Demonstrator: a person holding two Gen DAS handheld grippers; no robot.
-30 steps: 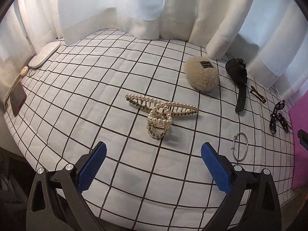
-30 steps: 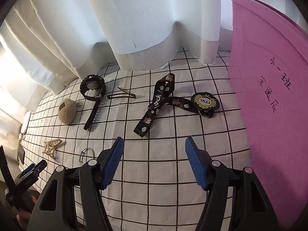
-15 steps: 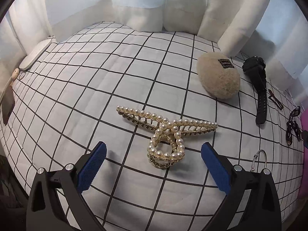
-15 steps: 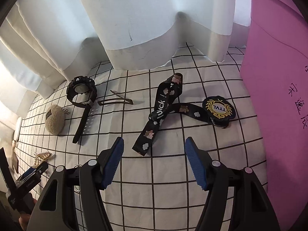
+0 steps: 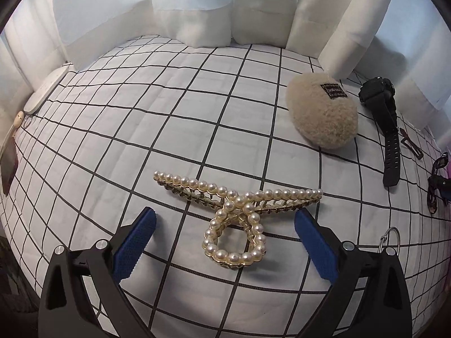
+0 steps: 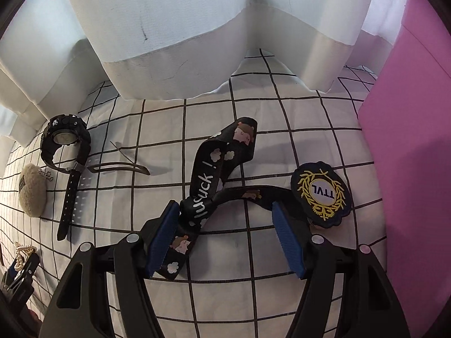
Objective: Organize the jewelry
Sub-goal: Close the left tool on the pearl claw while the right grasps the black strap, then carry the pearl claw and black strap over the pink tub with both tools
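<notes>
Only the left view shows the full pearl clip (image 5: 236, 217) on the checked cloth (image 5: 169, 118), its looped end lying between the wide-open jaws of the left gripper (image 5: 225, 242) and its long toothed bar stretching just ahead of both blue pads, touching neither. Only the right view shows the whole black lanyard (image 6: 214, 186) with its round badge (image 6: 321, 194) and a pink board (image 6: 408, 140) standing to the right of the jaws.

Both views share one fluffy pouch (image 5: 321, 118), one black watch (image 5: 386, 129) and one thin hairpin (image 5: 410, 146), all ahead and right of the left jaws, ahead and left of the right ones. A single metal ring (image 5: 390, 235) peeks out beside the left gripper's right finger. White curtains (image 6: 197, 28) hang beyond everything.

The right gripper (image 6: 225, 239) is also spread wide and grips nothing; the lanyard's strap lies against its left pad (image 6: 163, 239), while the right pad sits just short of the badge. In the right view, the left gripper appears at far lower left with a few of the clip's pearls beside it.
</notes>
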